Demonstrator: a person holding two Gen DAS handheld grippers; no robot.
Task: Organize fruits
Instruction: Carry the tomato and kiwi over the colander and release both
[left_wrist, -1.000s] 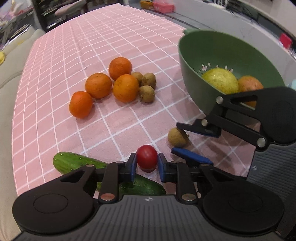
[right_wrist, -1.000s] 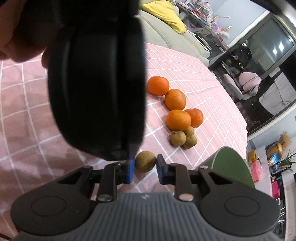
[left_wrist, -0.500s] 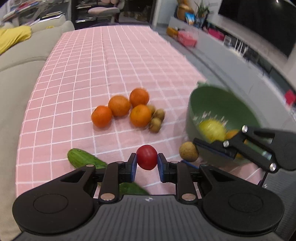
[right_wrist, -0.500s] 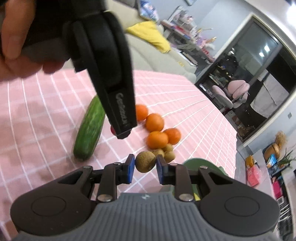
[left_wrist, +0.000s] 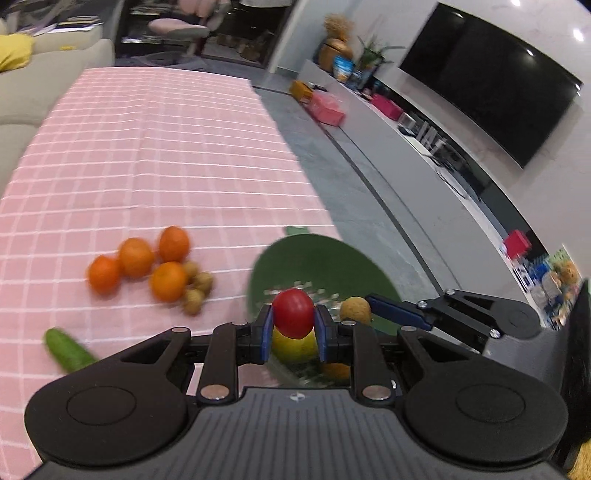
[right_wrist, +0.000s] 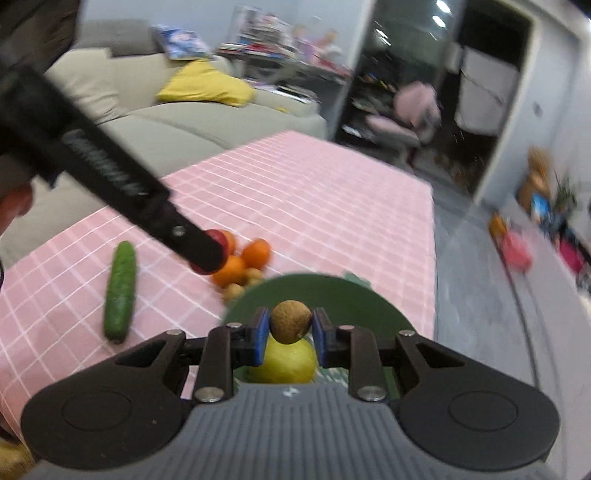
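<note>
**Both claws carry fruit above the green bowl**

The left claw (left_wrist: 293, 319) pinches a small round red tomato (left_wrist: 293, 313) between its blue pads, above the round green plastic bowl (left_wrist: 295, 258). Directly beneath that claw, inside the bowl, lies a yellow lemon-like fruit (left_wrist: 293, 349). The right claw (right_wrist: 290, 326) grips a small round brown longan (right_wrist: 290, 322) over the same bowl, just to the right of the left claw. Ahead and to the left of both claws, on the pink checked tabletop (left_wrist: 147, 155), four orange mandarins (left_wrist: 136, 257) and three more brown longans (left_wrist: 194, 301) cluster together. A dark green cucumber (right_wrist: 120, 291) lies further left, apart from them.
</note>
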